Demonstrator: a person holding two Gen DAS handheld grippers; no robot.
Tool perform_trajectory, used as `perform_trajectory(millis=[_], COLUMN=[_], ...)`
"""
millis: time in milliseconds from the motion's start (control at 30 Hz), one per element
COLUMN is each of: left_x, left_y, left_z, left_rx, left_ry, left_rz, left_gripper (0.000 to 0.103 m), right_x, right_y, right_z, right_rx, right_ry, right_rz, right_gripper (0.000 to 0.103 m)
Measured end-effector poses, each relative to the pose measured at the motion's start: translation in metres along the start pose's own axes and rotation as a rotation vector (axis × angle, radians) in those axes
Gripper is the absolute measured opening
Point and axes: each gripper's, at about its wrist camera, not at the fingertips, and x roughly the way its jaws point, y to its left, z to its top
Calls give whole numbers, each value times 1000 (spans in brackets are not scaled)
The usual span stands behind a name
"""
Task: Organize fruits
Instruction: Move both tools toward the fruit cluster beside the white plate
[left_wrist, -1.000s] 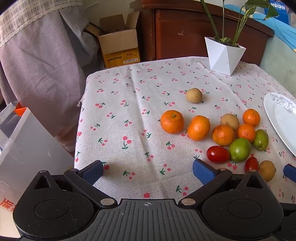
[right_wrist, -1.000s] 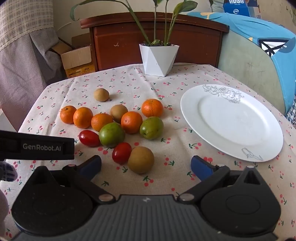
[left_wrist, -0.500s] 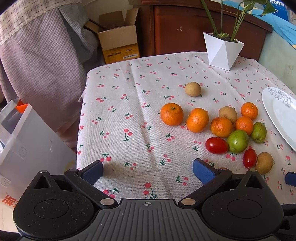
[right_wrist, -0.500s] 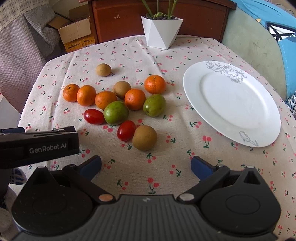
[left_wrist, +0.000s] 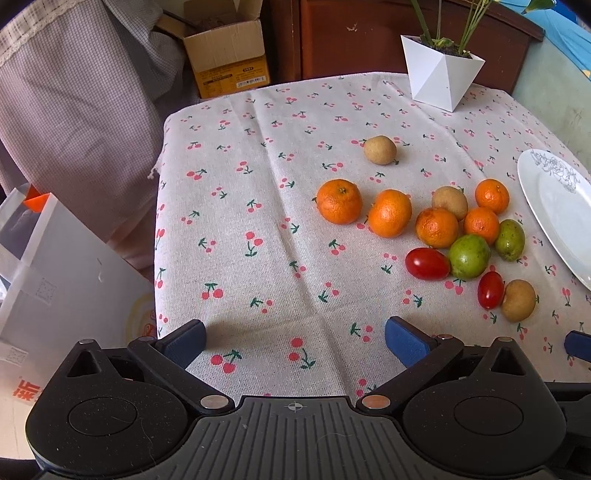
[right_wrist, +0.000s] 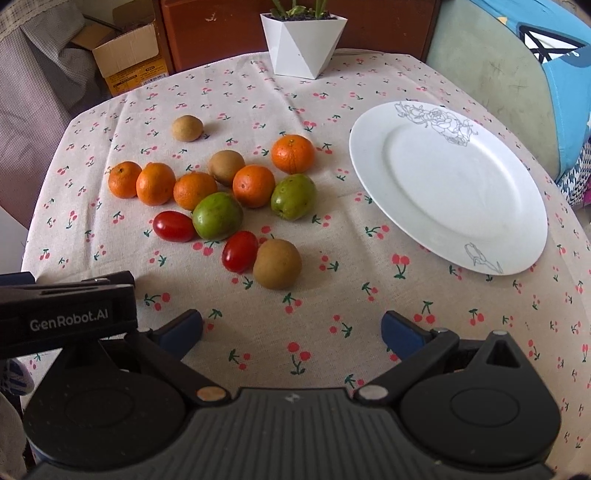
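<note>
Hovering above the desk (right_wrist: 369, 85), we see a bare white plate (right_wrist: 517, 177) right of the clustered fruits (right_wrist: 218, 199); our left hand-held gripper (left_wrist: 295, 341) and right hand-held gripper (right_wrist: 291, 330) gape wide, holding nothing.

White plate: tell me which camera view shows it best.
The right wrist view. There the white plate is seen whole, with nothing on it, its rim and line drawings clear, to the right of the fruits. The left wrist view catches only its left part at the frame's right edge; the rest is cut off.
</note>
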Motion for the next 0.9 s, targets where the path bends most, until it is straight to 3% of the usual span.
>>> perform_trajectory(millis=[300,567,900], left_x=[-2,-23,-31], left_y=[-1,0,10], left_z=[-1,2,7], left_rx=[-18,-20,-38], left_ry=[15,-63,-101], left_rz=[5,-2,-11], left_gripper=[103,103,103], right_x=[1,-7,-16], right_y=[-1,-10,-34], right_z=[1,3,8], right_rx=[-6,47,147], right_ry=[0,-30,-69], right_rz=[8,-19,58], right_gripper=[102,102,100])
